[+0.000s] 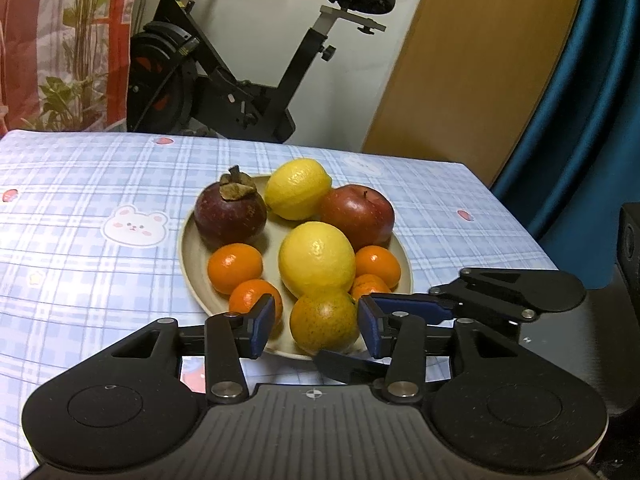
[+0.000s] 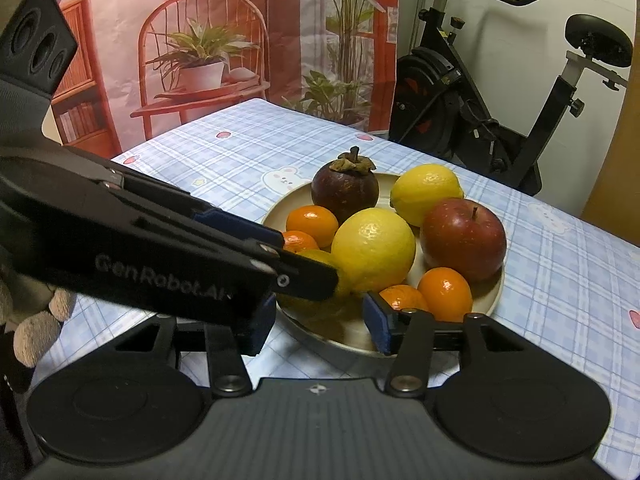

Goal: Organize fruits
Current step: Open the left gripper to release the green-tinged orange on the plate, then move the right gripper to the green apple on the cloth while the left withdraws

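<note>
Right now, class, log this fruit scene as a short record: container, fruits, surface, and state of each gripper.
container: round beige plate
fruits on plate: mangosteen, apple, two lemons, large orange, four small oranges, e.g.
surface: blue checked tablecloth
left gripper: open, either side of the large orange, pads clear of it
right gripper: open, empty, at the plate's near rim

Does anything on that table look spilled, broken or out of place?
Nothing stands out. All the fruit sits on the plate: a mangosteen, two lemons, an apple and several small oranges, none spilled onto the tablecloth. Both grippers hover at the plate's near edge, holding nothing.
</note>
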Demonstrator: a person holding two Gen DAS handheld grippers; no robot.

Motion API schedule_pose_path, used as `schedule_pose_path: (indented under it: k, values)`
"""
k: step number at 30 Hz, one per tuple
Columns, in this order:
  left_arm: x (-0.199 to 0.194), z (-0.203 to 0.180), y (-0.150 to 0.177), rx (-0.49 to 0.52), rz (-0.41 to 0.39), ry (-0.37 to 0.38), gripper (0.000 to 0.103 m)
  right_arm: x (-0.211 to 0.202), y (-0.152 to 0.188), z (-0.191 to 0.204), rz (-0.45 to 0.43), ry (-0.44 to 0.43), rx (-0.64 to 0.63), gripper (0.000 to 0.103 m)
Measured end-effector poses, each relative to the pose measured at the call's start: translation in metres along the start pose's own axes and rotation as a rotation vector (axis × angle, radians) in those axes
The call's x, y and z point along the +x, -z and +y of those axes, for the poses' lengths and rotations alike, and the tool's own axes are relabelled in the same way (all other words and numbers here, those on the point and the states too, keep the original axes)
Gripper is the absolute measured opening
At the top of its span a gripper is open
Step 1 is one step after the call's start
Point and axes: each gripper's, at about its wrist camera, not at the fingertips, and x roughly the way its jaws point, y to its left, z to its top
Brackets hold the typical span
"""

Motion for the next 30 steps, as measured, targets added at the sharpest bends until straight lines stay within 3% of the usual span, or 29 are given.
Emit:
schedule_pose_path:
  k: [4,14,30]
  values:
    - [-0.008,0.0,-0.001,0.013,-0.026,-0.037,0.055,-0.008,0.002,-0.002,-0.017,0.012,0.011,0.055]
    - [-0.006,0.013,0.003,0.028,-0.004,-0.137,0.055,-0.03,0.013,-0.009,-0.055,0.027,0.062,0.055]
    - [-0.043,-0.011,0.015,0.042,-0.06,-0.122,0.056,-0.071,0.041,-0.008,-0.145,0.054,0.12,0.055]
